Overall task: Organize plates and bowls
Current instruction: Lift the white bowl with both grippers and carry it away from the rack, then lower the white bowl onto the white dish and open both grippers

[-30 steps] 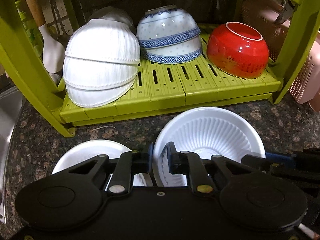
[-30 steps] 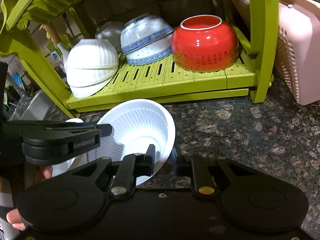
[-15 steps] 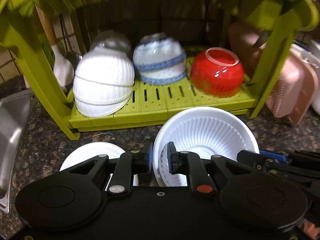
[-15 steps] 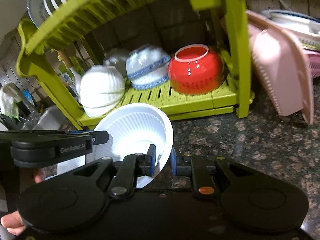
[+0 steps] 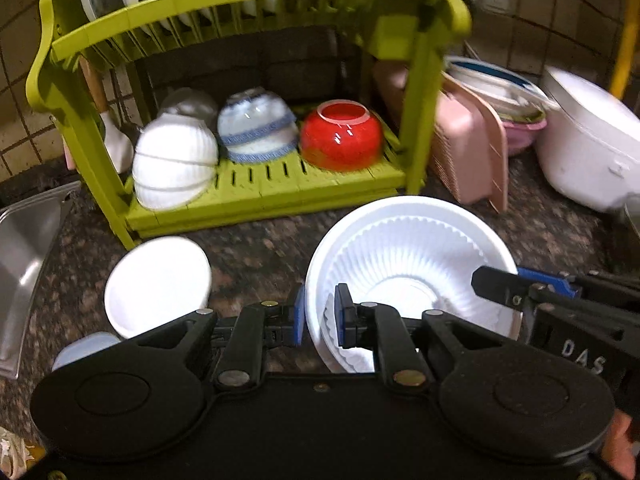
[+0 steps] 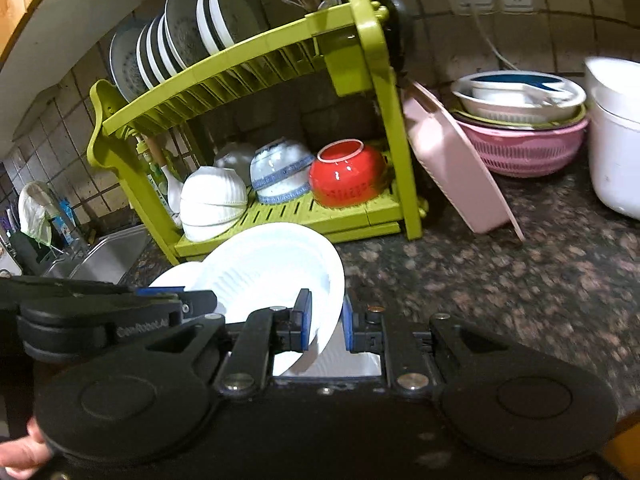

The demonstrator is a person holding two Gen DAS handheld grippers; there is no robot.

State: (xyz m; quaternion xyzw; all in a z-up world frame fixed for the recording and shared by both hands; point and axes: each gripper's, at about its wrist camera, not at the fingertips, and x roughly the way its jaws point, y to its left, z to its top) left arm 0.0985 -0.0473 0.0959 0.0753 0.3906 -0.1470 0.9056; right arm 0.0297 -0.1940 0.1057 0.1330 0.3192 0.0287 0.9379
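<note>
Both grippers have pulled back and up from the rack compared to a second ago, so way more of the kitchen shows now, and the ribbed white bowl [image 5: 408, 276] came along with them. It's being held off the table [image 6: 500, 280], tipped on its side with the inside facing the rack.

Left gripper [image 5: 318, 316] is clamped on the bowl's near-left rim, one pad inside and one outside. Right gripper [image 6: 325, 322] pinches the opposite edge the same way. My guess is the two-sided hold is there because the bowl is wide and thin-rimmed, and one pinch alone would let it swing.

Just beside it, down on the table, sits a small white plate [image 5: 158, 284], untouched so far.

Further out is the green dish rack [image 5: 248, 8]. Lower shelf has stacked white bowls [image 5: 174, 168] flipped upside down, then blue-patterned bowls [image 5: 256, 130], then a red bowl [image 5: 340, 136], all mouth-down so they drain, I'd say. Upper tier holds upright plates [image 6: 180, 44] in the slots. Pink basket [image 5: 468, 148] leans against the rack's right leg.

Looks like the ribbed one is mid-carry, probably headed for that white stack since it matches, but it'd need flipping first.
</note>
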